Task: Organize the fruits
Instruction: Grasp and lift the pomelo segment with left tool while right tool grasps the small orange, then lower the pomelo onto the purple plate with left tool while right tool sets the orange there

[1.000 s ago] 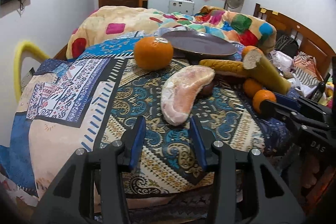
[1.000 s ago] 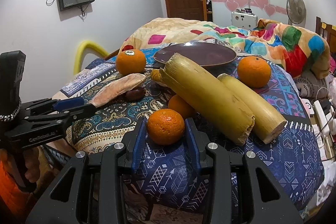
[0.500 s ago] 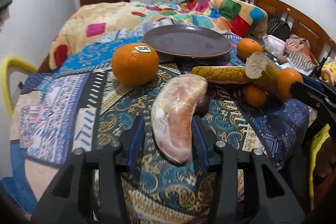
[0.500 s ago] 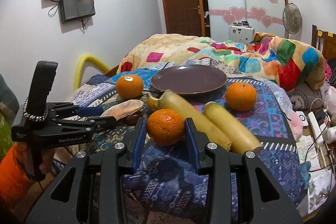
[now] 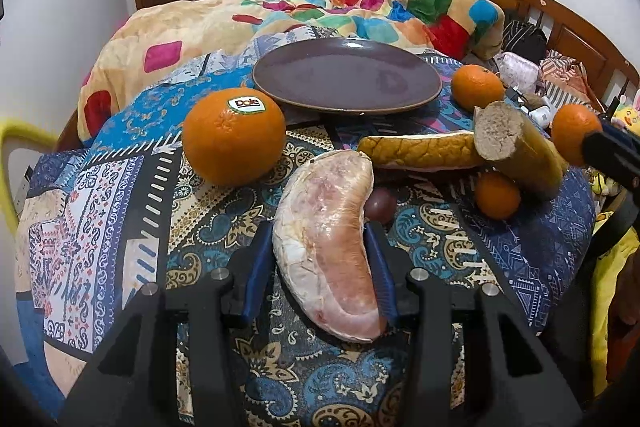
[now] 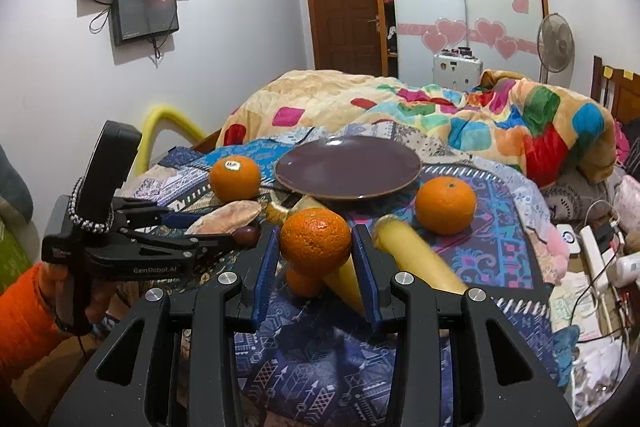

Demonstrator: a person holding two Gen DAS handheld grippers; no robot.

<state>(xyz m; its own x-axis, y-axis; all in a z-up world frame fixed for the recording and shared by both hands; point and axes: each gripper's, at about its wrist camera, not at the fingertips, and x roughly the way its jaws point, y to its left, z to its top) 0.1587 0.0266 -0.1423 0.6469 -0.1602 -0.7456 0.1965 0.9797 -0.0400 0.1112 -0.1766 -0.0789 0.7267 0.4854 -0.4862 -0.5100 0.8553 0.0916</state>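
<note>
A purple plate [image 5: 346, 77] lies bare on the patterned cloth; it also shows in the right wrist view [image 6: 348, 171]. My left gripper [image 5: 318, 267] straddles a pink pomelo wedge [image 5: 328, 247] that still rests on the cloth, with the fingers close to both its sides. My right gripper [image 6: 316, 261] is shut on a small orange [image 6: 315, 241] and holds it in the air above the cloth. A Dole orange [image 5: 234, 137], two sugarcane pieces [image 5: 520, 151], a dark passion fruit [image 5: 380, 205] and other oranges [image 5: 478, 87] lie around.
A colourful quilt [image 5: 360, 7] is heaped behind the plate. A wooden headboard [image 5: 560, 27] stands at the right. A power strip and cables [image 6: 596, 251] lie right of the cloth. A yellow pipe [image 6: 168, 123] curves at the left.
My left gripper moved forward until its fingers are around the pomelo wedge. My right gripper closed on the small orange and lifted it off the cloth.
</note>
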